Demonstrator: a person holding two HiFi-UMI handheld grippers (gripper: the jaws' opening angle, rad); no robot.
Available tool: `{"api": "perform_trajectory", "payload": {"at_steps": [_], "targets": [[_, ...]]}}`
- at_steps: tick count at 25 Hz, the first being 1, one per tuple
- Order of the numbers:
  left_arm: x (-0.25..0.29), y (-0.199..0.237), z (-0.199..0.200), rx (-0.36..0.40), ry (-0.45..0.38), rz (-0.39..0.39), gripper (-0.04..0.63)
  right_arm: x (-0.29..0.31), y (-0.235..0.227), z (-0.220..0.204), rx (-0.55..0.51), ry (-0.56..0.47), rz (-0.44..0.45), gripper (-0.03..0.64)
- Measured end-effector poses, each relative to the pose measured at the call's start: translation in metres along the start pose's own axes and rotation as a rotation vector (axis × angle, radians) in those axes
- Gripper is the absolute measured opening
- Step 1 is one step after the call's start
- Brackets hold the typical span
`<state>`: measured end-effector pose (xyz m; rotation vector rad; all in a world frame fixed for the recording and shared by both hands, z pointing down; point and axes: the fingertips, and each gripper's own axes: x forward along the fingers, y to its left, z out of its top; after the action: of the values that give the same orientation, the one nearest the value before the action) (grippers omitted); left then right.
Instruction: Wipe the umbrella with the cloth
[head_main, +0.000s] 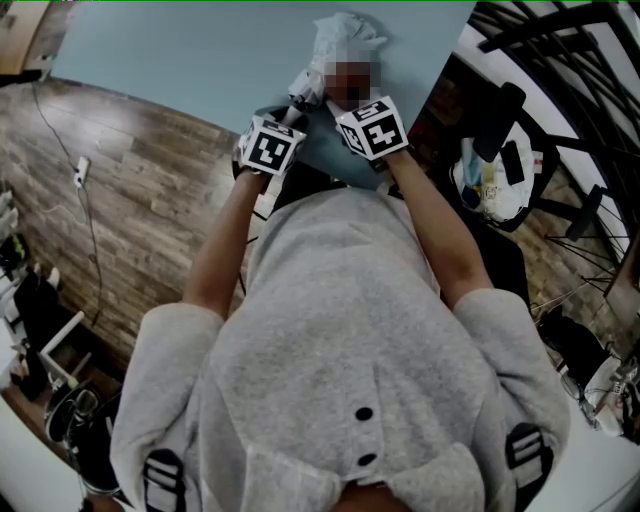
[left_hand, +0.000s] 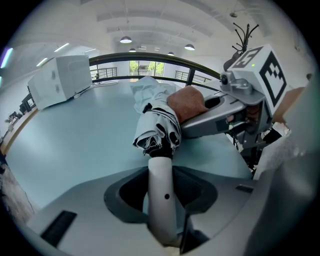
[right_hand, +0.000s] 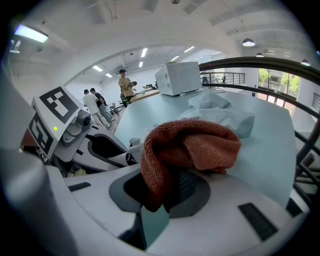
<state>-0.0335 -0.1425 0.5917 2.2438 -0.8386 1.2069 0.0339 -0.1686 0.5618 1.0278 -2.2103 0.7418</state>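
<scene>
The folded black-and-white umbrella (left_hand: 159, 125) shows at the centre of the left gripper view, over the pale blue table (left_hand: 70, 135). Its white handle (left_hand: 162, 175) is clamped in the left gripper (left_hand: 161, 200). The right gripper (right_hand: 165, 197) pinches a rust-brown cloth (right_hand: 187, 145), which is pressed against the canopy's upper right side. I'd judge the wiping is in hand, with the canopy's other sides yet to be reached.

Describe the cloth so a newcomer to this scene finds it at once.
On the pale blue table, find the folded black-and-white umbrella whose white handle the left gripper grips. Against its canopy lies the cloth, pinched in the right gripper. It is the only rust-brown, knitted thing; the crumpled material behind it is white.
</scene>
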Motion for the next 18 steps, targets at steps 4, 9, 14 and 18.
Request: {"api": "perform_trajectory", "payload": {"at_steps": [4,9,14,18], "targets": [[0.001,-0.001,0.0,-0.001,0.004,-0.005,0.153,0.001,0.01,-0.002,-0.01,0.007,0.024,0.08],[0.0,0.001,-0.001,0.0,0.005,-0.001,0.153,0.0,0.018,-0.001,0.018,0.019,0.066,0.08],[0.002,-0.001,-0.001,-0.006,0.005,-0.005,0.153,-0.004,0.023,0.002,0.053,0.039,0.143,0.08],[0.002,-0.001,-0.001,-0.004,0.001,-0.005,0.153,-0.005,0.026,0.005,0.038,0.049,0.162,0.08]]}}
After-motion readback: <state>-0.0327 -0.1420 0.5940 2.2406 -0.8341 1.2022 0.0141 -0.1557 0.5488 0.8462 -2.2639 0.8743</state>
